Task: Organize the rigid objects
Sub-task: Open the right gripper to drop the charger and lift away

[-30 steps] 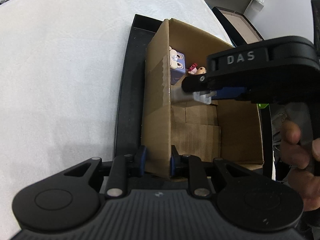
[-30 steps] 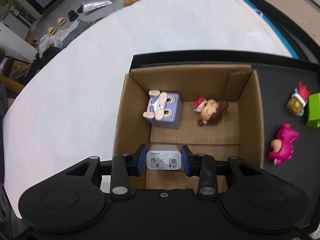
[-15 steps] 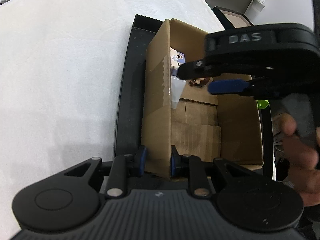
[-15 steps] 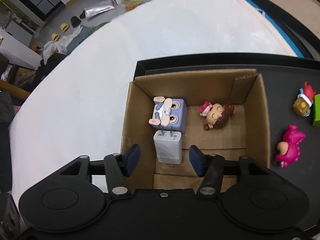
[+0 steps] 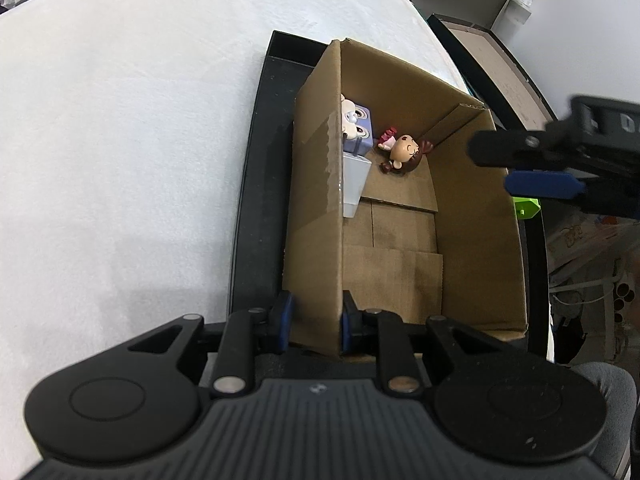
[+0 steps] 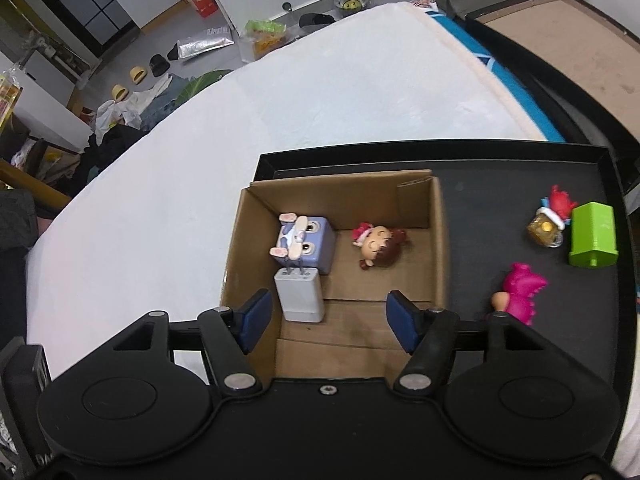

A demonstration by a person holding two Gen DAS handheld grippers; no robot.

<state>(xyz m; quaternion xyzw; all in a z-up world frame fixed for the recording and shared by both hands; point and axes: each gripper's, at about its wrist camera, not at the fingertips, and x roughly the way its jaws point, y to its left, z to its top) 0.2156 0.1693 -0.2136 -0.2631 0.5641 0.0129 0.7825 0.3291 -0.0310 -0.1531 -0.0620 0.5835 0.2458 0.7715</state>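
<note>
Three things lie in the brown cardboard box (image 6: 436,240): a white plug-in charger (image 6: 300,294), a purple cube toy (image 6: 306,242) and a small brown-haired doll (image 6: 378,246). A pink dinosaur figure (image 6: 520,294), green plastic block (image 6: 593,235) and red-topped amber trinket (image 6: 550,222) wait on the black tray (image 6: 500,184). The right hand-held gripper (image 6: 328,316) is opening with nothing between its jaws; the left hand-held gripper (image 5: 314,322) pinches the box wall.

**Even indoor light, strong fisheye bend**

Both views are bright and mostly sharp. The white cloth (image 5: 120,140) nearly washes out, without hard glare. Soft shadow fills the box (image 6: 436,240) along its walls. Straight edges bow toward the frame borders. The right gripper (image 5: 540,172) looks slightly motion-blurred in the left view.
</note>
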